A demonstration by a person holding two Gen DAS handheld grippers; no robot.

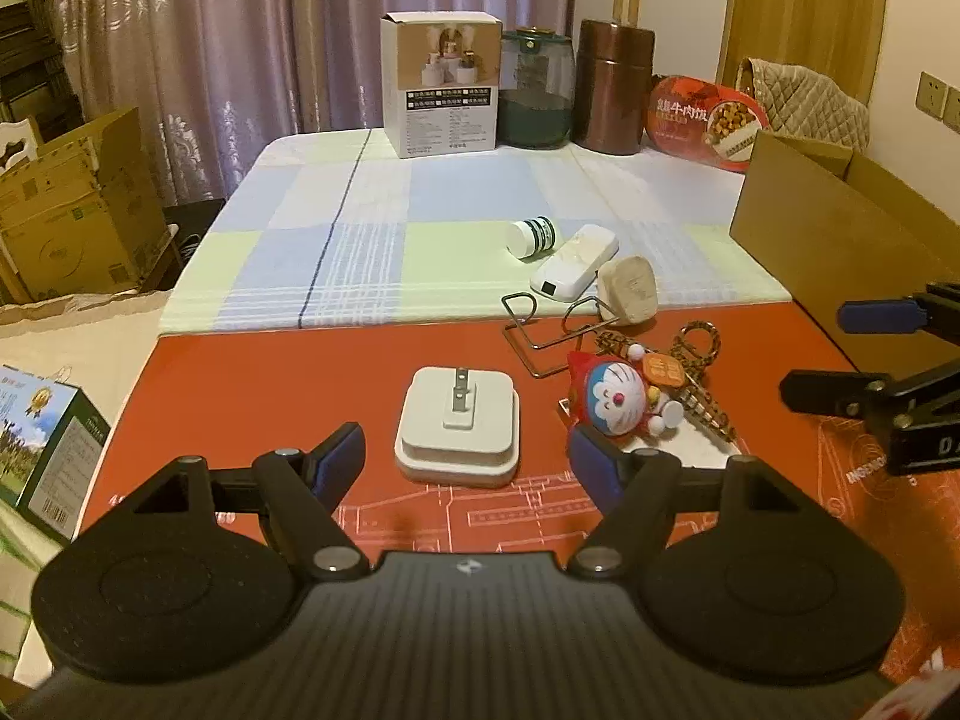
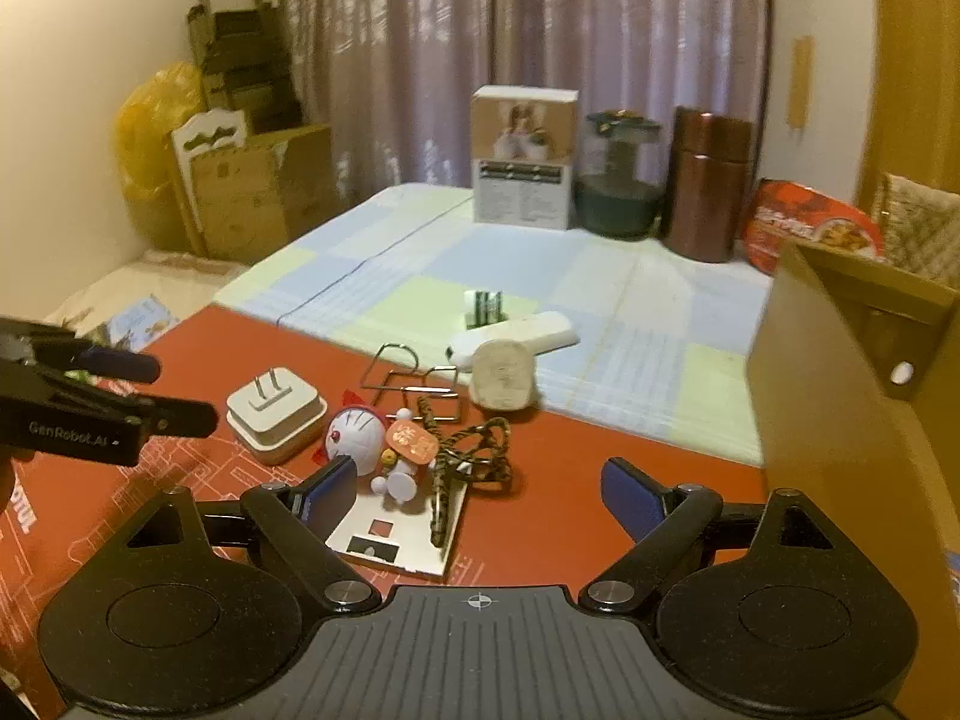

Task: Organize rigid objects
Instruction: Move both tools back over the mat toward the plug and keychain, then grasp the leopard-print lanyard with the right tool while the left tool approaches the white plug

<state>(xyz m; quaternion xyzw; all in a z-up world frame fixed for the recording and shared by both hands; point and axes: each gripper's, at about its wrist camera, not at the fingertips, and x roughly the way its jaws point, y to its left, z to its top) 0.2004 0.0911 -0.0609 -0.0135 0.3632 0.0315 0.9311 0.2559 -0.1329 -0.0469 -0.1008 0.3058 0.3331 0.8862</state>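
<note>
A white square charger (image 1: 457,432) with its prongs up lies on the red mat (image 1: 270,396). My left gripper (image 1: 468,456) hovers just in front of the charger, open, its pads clear of it. A Doraemon keychain (image 1: 618,399) with a patterned lanyard (image 2: 474,450) rests on a white card (image 2: 402,534). My right gripper (image 2: 480,492) stands open over that card, holding nothing. Behind lie a bent wire frame (image 1: 540,330), a beige plug (image 1: 629,291), a white oblong device (image 1: 575,264) and a small bottle (image 1: 531,235) on its side.
An open cardboard box (image 1: 840,240) stands at the table's right edge. At the back of the checked cloth (image 1: 360,228) stand a white carton (image 1: 441,87), a green glass jar (image 1: 534,96), a brown canister (image 1: 612,87) and a red food bowl (image 1: 708,120). More cartons sit off the left edge.
</note>
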